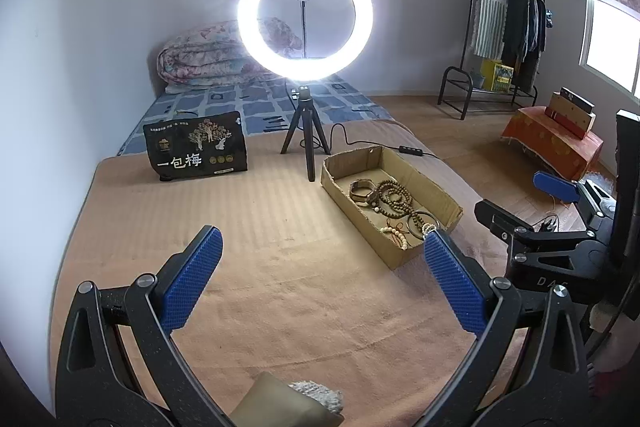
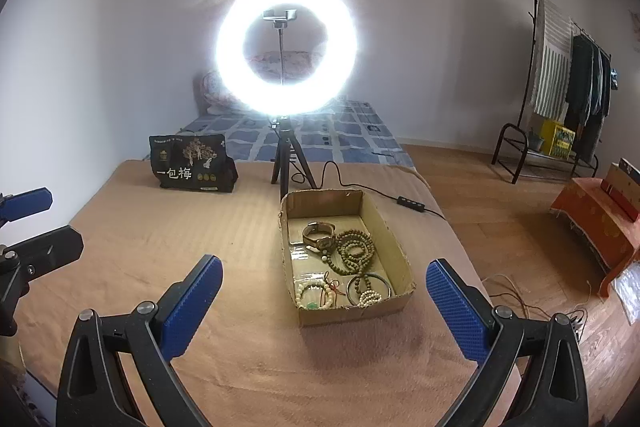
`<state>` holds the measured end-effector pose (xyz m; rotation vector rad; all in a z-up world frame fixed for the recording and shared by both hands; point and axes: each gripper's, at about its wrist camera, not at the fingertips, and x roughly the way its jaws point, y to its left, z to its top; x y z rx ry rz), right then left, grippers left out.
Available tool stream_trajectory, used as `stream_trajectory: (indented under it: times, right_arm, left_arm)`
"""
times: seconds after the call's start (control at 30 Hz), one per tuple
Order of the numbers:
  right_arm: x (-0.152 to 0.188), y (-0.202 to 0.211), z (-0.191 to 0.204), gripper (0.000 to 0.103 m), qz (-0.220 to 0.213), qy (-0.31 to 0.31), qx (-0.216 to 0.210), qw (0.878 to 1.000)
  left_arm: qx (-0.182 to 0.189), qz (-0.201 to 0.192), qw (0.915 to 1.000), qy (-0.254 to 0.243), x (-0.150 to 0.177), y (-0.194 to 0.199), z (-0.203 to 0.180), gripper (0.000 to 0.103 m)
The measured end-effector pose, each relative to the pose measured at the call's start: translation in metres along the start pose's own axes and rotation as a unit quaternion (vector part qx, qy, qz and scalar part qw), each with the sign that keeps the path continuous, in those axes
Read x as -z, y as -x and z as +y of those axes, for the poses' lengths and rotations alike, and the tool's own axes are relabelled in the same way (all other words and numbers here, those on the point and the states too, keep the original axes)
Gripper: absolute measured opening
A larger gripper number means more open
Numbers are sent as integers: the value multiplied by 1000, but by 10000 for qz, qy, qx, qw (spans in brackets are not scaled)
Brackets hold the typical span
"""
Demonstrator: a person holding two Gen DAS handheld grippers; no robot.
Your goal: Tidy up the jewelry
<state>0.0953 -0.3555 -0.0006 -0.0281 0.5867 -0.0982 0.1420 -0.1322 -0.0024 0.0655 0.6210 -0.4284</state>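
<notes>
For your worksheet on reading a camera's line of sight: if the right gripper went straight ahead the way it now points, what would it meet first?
Probably the cardboard box of jewelry: it lies just ahead between the open fingers of the right gripper, slightly right of centre. Depth is unclear, so it might meet the blanket first.

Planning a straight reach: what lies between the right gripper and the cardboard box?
Only bare tan blanket. In the right wrist view nothing sits between the right gripper and the cardboard box.

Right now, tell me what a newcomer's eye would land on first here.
The lit ring light on its small tripod dominates, standing at the far edge of the tan blanket. Just in front of it sits an open cardboard box holding a watch, a long bead string and bracelets. Nearest the cameras, the left gripper and right gripper hang open and empty above the blanket.
</notes>
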Motion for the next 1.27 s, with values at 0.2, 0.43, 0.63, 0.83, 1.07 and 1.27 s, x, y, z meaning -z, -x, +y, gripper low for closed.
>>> stream_trajectory:
  times: [0.2, 0.43, 0.63, 0.83, 1.07, 1.27]
  right_arm:
    - [1, -2, 3, 103, 24, 52, 3, 10000]
    - [1, -3, 3, 103, 28, 64, 4, 10000]
    - [0, -3, 2, 103, 35, 24, 17, 10000]
    - [0, -3, 2, 103, 27, 12, 24, 10000]
    - [0, -3, 1, 103, 31, 3, 42, 10000]
    - [0, -2, 0, 103, 32, 5, 50, 10000]
  left_arm:
    - [-22, -29, 10000, -66, -1, -1, -1, 103]
    - [-53, -59, 9998, -168, 0, -2, -4, 103]
    - [-61, -75, 9998, -178, 0, -2, -4, 103]
    - [-71, -86, 9997, -194, -1, -2, -5, 103]
    - [-120, -160, 9995, -248, -3, -2, -2, 103]
    - [-242, -380, 9985, -310, -4, 4, 1, 103]
